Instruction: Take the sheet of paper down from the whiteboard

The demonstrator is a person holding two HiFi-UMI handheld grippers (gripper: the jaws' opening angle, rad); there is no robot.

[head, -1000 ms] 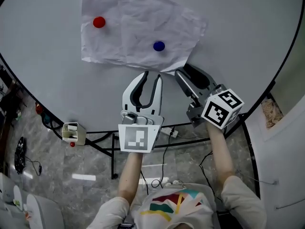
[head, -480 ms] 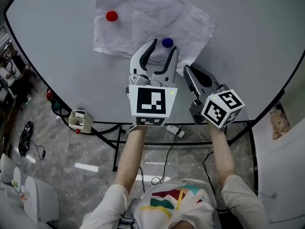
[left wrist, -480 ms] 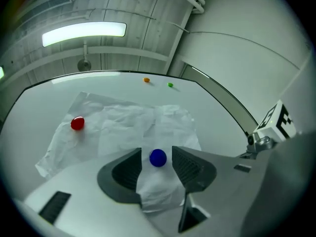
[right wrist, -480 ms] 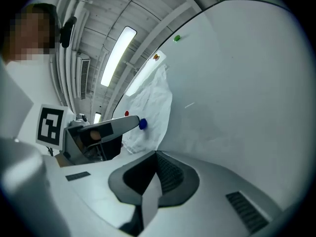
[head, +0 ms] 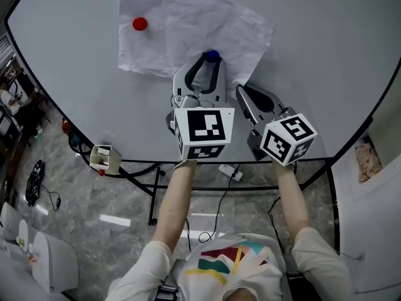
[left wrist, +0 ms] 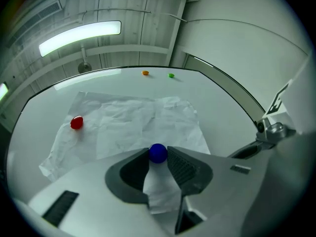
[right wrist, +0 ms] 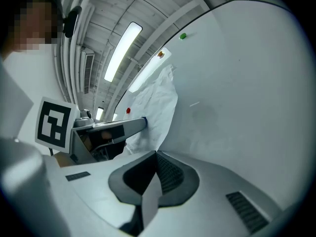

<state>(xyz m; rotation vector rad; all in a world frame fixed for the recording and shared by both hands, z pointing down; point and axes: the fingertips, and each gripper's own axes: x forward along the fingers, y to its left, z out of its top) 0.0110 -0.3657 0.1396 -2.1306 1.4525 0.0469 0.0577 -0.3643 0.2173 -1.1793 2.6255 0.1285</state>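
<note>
Since a second ago, left gripper [head: 208,66] has risen from below the sheet to the blue magnet [left wrist: 158,153]. My stock of the scene:

- Whiteboard [head: 326,36]: pale, black-framed, on a black stand [head: 135,180].
- Floor [head: 81,218]: grey marbled tile.
- Ceiling lamp [left wrist: 79,32]: long tube, lit.
- Sheet of paper [head: 182,36]: white, crumpled, on the board; red magnet [head: 140,24] at its upper left.
- Left jaws: closing, blue magnet between the tips.
- Right gripper [right wrist: 156,157]: jaws together, pinching the sheet's lower right corner, which is lifted off the board.
</note>
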